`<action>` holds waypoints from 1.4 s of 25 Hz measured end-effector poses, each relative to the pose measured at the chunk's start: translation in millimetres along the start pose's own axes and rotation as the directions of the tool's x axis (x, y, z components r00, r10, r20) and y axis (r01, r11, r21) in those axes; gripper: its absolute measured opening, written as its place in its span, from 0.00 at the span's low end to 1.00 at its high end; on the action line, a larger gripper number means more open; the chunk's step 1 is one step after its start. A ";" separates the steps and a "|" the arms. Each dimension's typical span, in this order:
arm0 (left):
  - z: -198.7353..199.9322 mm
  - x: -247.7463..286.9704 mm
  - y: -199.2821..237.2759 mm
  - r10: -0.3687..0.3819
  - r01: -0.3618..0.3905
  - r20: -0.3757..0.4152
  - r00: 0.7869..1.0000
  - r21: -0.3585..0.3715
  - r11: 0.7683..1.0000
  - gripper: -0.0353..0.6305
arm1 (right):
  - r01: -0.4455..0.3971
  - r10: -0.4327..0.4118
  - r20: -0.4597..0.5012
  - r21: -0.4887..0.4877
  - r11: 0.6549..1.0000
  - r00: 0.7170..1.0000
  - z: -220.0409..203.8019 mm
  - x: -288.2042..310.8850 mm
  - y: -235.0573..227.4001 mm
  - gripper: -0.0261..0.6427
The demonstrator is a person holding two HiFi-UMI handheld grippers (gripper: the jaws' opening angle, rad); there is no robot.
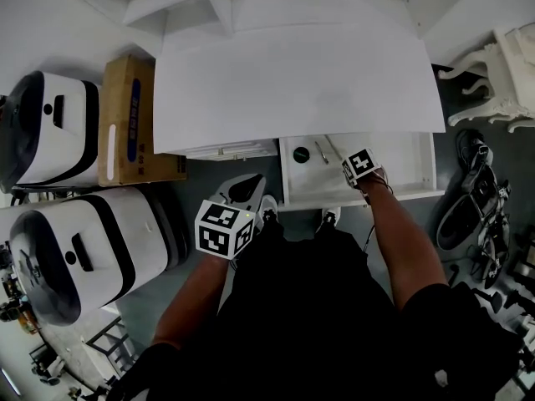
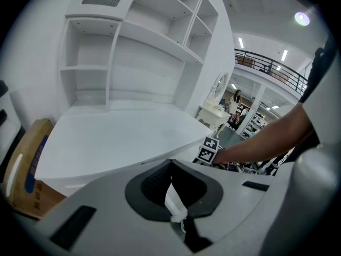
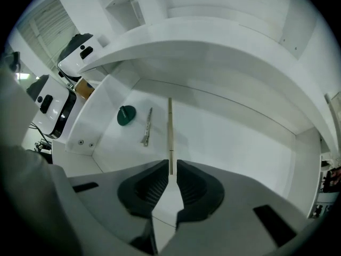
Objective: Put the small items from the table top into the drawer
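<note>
The white desk top [image 1: 292,82] is bare. Its right drawer [image 1: 410,161] stands pulled open. My right gripper [image 1: 349,170] hangs over the drawer, shut on a thin cream stick [image 3: 170,127] that points toward the drawer's back. On the drawer floor [image 3: 229,143] lie a dark green round disc [image 3: 126,114] and a small metal piece [image 3: 147,127], both left of the stick; the head view shows the disc [image 1: 301,154] too. My left gripper [image 1: 251,184] is below the desk's front edge, left of the drawer. The left gripper [image 2: 170,163] is shut with nothing between its pads.
A shelf unit [image 2: 133,47] rises behind the desk. A cardboard box [image 1: 129,119] and two white machines [image 1: 50,128] [image 1: 75,249] stand on the left. White ornate furniture [image 1: 501,73] and dark gear [image 1: 481,199] sit on the floor at right. The desk's left drawer [image 1: 230,149] is closed.
</note>
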State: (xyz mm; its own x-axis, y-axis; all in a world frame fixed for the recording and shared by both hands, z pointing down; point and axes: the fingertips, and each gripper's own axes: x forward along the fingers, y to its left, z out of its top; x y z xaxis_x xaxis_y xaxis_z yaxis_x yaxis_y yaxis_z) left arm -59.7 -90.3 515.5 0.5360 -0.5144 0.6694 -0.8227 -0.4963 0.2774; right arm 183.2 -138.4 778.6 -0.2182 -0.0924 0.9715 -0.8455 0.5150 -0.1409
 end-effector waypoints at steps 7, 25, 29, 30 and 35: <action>10.8 5.8 0.7 -0.060 0.060 0.013 0.998 0.035 0.998 0.06 | 0.034 -0.037 0.051 0.056 0.998 0.998 -1.3 -20.1 1.4 0.11; 18.3 -12.9 4.1 -0.222 0.216 0.021 0.975 0.170 0.962 0.06 | 0.048 -0.134 0.406 0.215 0.975 0.904 29.4 -131.8 72.6 0.11; 13.7 -20.8 1.3 -0.253 0.244 0.018 0.967 0.199 0.949 0.06 | 0.004 -0.140 0.524 0.252 0.968 0.840 38.0 -171.4 104.4 0.11; 12.6 -23.0 0.8 -0.258 0.248 0.019 0.966 0.206 0.947 0.06 | -0.012 -0.137 0.553 0.257 0.966 0.822 39.7 -180.8 112.3 0.11; 13.1 -37.1 4.0 -0.244 0.229 0.051 0.968 0.207 0.951 0.06 | -0.121 -0.090 0.681 0.255 0.959 0.727 44.8 -230.2 148.5 0.11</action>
State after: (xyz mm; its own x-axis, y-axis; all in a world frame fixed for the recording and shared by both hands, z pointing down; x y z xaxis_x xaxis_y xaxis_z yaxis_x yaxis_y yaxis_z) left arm -80.4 -82.4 482.7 0.7296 -0.4124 0.5456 -0.6205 -0.7346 0.2744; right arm 86.0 -78.8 525.5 -0.4146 -0.6938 0.5889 -0.9091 0.2875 -0.3013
